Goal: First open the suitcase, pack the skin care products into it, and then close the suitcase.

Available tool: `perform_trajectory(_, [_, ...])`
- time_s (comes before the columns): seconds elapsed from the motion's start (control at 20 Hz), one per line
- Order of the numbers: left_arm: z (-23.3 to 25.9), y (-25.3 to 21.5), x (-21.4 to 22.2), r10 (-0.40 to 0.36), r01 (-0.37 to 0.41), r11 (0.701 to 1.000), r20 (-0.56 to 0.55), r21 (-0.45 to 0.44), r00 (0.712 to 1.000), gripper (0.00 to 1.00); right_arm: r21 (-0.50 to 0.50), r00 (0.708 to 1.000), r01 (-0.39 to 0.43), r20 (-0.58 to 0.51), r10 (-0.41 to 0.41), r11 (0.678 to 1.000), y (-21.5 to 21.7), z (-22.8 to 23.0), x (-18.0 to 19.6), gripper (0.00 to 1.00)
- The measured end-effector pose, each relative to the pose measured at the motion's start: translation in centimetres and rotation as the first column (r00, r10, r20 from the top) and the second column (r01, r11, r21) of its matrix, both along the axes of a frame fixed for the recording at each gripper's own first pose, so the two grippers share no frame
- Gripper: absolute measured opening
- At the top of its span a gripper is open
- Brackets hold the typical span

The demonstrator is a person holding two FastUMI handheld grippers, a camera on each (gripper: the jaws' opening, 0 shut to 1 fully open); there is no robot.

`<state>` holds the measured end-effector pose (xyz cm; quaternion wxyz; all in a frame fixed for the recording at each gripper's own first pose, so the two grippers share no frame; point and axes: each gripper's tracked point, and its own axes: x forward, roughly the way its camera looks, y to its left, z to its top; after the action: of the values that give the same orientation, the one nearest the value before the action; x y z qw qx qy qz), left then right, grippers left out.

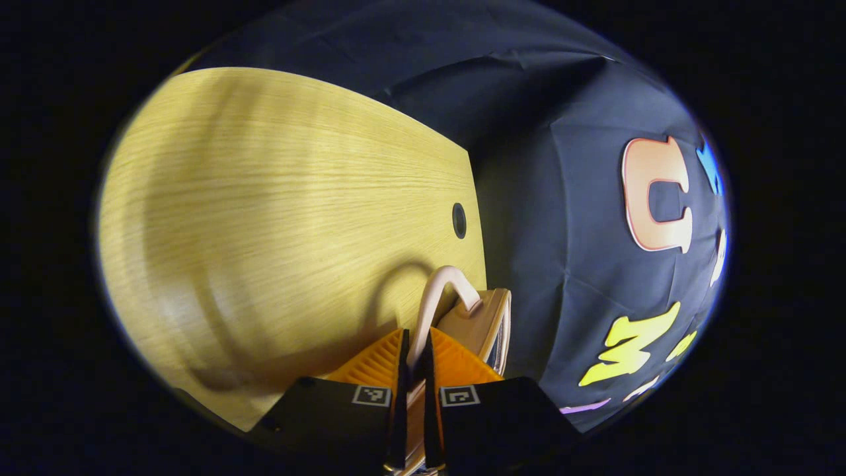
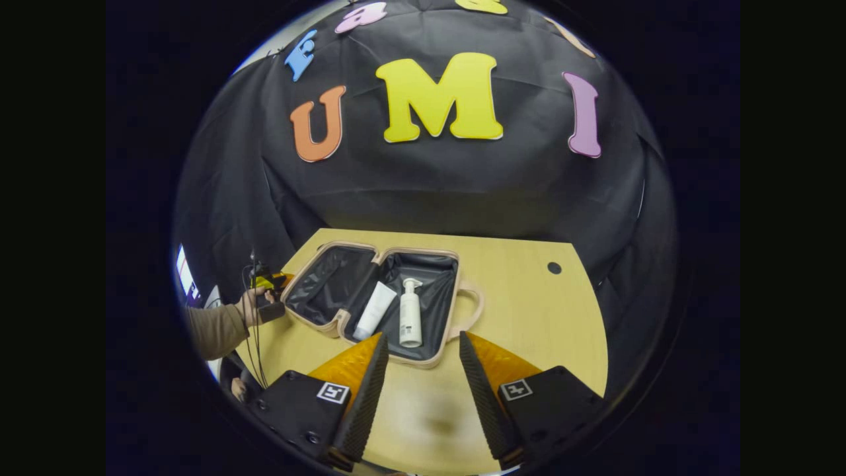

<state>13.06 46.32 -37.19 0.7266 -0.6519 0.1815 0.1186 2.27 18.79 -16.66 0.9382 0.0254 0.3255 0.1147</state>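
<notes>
A pale pink suitcase (image 2: pixel 444 340) lies open on the wooden table (image 2: pixel 529 317), both dark-lined halves facing up. A white tube (image 2: pixel 374 309) and a white pump bottle (image 2: pixel 410 317) lie side by side in its right half, which carries a curved handle (image 2: pixel 477 307). My right gripper (image 2: pixel 423 337) hangs open over the table, just in front of the case's near rim. At the left half's outer edge a hand (image 2: pixel 250 307) holds my left gripper (image 2: pixel 268 291). In the left gripper view, my left gripper (image 1: pixel 416 337) is shut on a pale pink strip of the suitcase (image 1: pixel 486 324), beside a handle loop (image 1: pixel 444 281).
The table (image 1: pixel 264 231) has a small round hole (image 1: pixel 459 220) near its far right corner (image 2: pixel 554 268). Black cloth walls close in behind and to the sides. A sleeve (image 2: pixel 211 327) and cables hang at the table's left edge.
</notes>
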Motion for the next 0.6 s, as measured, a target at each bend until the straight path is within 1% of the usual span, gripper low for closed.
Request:
perform_trajectory(0.05, [0.4,0.0,-0.2,-0.003,0.003,1.000,-0.004,0.023,1.000,0.11,0.008,1.000,0.002,0.007,-0.002,1.000,-0.3,0.3,-0.2,0.67])
perform_trajectory(0.15, [2.1,0.4,-0.4,0.008,-0.008,0.996,-0.005,0.085,1.000,0.08,0.008,1.000,0.004,0.026,-0.004,1.000,-1.1,0.8,-0.5,0.68])
perform_trajectory(0.25, [5.8,0.3,-0.2,0.014,-0.017,0.989,0.026,0.148,1.000,0.07,-0.006,0.999,0.006,0.047,-0.006,1.000,-2.1,1.3,-0.7,0.70])
perform_trajectory(0.3, [7.7,0.0,-0.4,0.001,-0.009,0.980,0.038,0.201,0.999,0.07,-0.002,0.999,0.000,0.054,0.000,1.000,-2.2,1.6,-0.9,0.70])
perform_trajectory(0.35, [9.3,-0.4,-0.6,-0.015,0.001,0.962,0.049,0.272,0.999,0.06,0.015,0.998,-0.009,0.059,0.009,1.000,-2.1,2.0,-1.1,0.70])
perform_trajectory(0.45, [13.2,-1.8,-0.7,-0.052,0.017,0.905,0.069,0.426,0.996,0.06,0.032,0.997,-0.016,0.071,0.014,0.999,-2.8,2.2,-1.4,0.70])
perform_trajectory(0.5, [14.8,-2.6,-0.8,-0.063,0.020,0.875,0.073,0.484,0.995,0.06,0.040,0.997,-0.021,0.072,0.018,0.999,-3.0,2.2,-1.6,0.70])
perform_trajectory(0.6, [17.8,-4.2,-0.7,-0.073,0.013,0.832,0.086,0.555,0.994,0.06,0.062,0.997,-0.026,0.076,0.022,0.998,-3.5,2.5,-1.8,0.70])
